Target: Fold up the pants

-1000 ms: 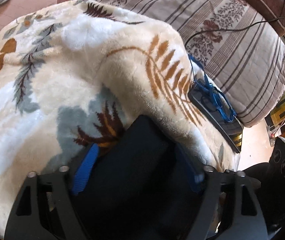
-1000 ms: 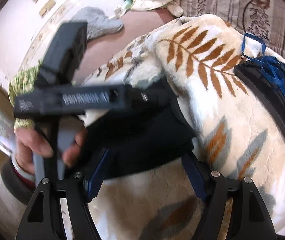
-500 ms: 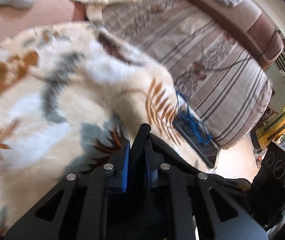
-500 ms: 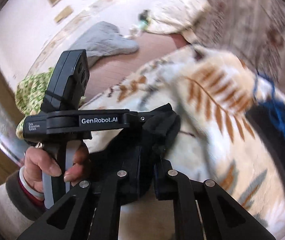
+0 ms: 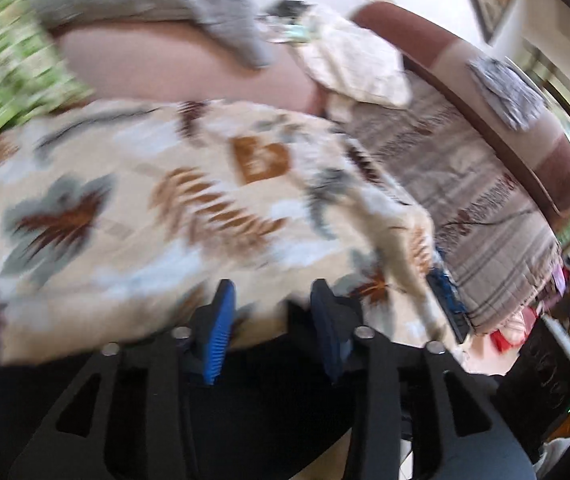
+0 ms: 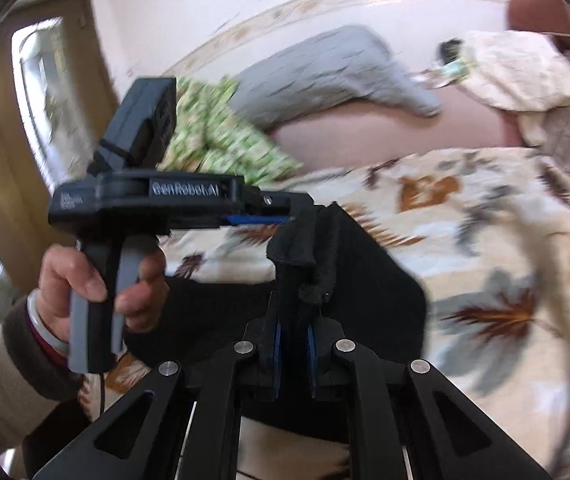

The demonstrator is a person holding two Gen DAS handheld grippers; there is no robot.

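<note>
The black pants (image 6: 369, 280) lie on a cream leaf-print blanket (image 6: 505, 260). My right gripper (image 6: 294, 344) is shut on a bunched edge of the pants and lifts it off the blanket. In the right wrist view my left gripper (image 6: 285, 216) sits to the left, its tips at the raised fabric. In the left wrist view my left gripper (image 5: 271, 320) has its blue-padded fingers (image 5: 219, 332) apart, with blanket (image 5: 145, 200) between them and the pants (image 5: 265, 400) below them. The view is blurred.
A striped brown sofa (image 5: 485, 184) stands right of the blanket. A dark flat case with blue cord (image 5: 447, 292) lies at the blanket's right edge. A grey cloth (image 6: 325, 72) and a green patterned cloth (image 6: 221, 136) lie on the floor beyond.
My left gripper was shut on the pants half a second ago and its fingers now stand apart. Both grippers have swung upward. The right gripper stays shut on the pants.
</note>
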